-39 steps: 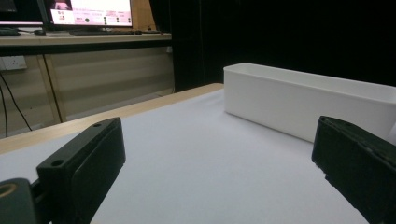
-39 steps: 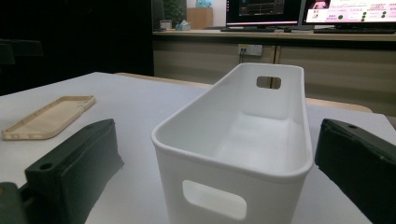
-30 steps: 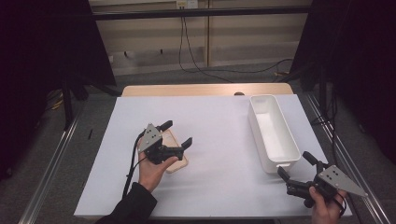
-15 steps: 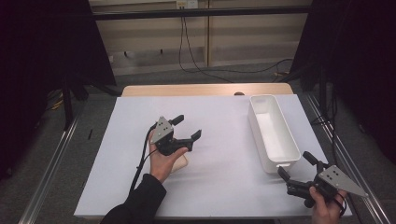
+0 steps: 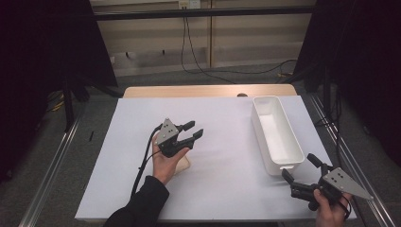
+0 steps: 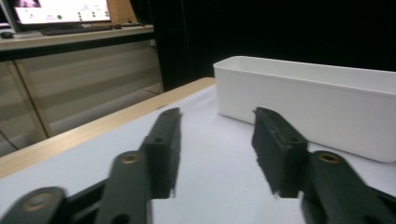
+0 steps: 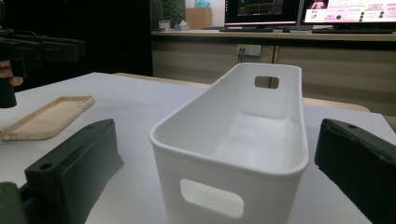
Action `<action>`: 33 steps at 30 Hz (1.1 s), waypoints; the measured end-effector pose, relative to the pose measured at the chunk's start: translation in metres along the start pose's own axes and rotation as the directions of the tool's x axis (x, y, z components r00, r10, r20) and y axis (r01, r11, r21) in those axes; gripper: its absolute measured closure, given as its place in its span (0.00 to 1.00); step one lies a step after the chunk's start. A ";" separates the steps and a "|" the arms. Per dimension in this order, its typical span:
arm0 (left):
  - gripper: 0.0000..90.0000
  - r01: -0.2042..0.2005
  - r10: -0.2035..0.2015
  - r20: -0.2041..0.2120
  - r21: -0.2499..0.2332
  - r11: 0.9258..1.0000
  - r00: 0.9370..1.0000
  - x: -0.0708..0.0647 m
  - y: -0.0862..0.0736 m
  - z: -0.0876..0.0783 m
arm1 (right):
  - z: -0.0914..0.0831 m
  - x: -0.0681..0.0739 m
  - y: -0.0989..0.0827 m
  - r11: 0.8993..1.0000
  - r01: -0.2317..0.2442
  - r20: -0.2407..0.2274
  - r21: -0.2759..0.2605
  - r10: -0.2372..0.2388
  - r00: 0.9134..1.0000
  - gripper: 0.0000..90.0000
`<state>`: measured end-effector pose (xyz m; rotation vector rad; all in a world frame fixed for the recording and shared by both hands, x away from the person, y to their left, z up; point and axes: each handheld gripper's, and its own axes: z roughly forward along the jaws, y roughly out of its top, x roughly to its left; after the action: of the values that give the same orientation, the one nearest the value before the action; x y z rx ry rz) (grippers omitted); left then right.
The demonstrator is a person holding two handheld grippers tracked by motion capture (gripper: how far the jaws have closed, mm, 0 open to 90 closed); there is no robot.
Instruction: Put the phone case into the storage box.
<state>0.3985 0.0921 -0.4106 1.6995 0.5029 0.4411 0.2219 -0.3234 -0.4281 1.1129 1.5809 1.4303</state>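
A flat tan tray-like piece (image 5: 183, 165) lies on the white table cover (image 5: 222, 156), partly hidden by the person's left hand; it also lies at the left in the right gripper view (image 7: 46, 116). My left gripper (image 5: 194, 129) hovers above and just right of it. Its jaws have just been closing, and a gap remains with nothing between them (image 6: 217, 140). A long white bin (image 5: 276, 135) stands at the right. My right gripper (image 5: 300, 166) is near the table's front right corner, facing the bin's near end (image 7: 224, 186), jaws wide apart and empty.
The bin is empty and has a handle slot in each end wall. A wooden table edge (image 5: 208, 91) runs along the back. Metal rails (image 5: 52, 170) flank the table. Cables (image 5: 194, 56) hang at the rear wall, and monitors (image 7: 345, 11) stand on a far desk.
The left gripper has shifted a little to the right and away from the tan piece, and its jaws have come closer together. The right gripper has not moved.
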 end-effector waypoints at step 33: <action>1.00 0.061 -0.097 0.071 0.400 0.914 0.993 0.019 0.005 0.001 | -0.001 0.000 0.000 1.000 0.007 -0.002 0.002 -0.007 1.000 0.00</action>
<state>0.4154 0.1011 -0.4055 2.0713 0.6243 0.2094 0.2212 -0.3238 -0.4280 1.1067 1.5856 1.4261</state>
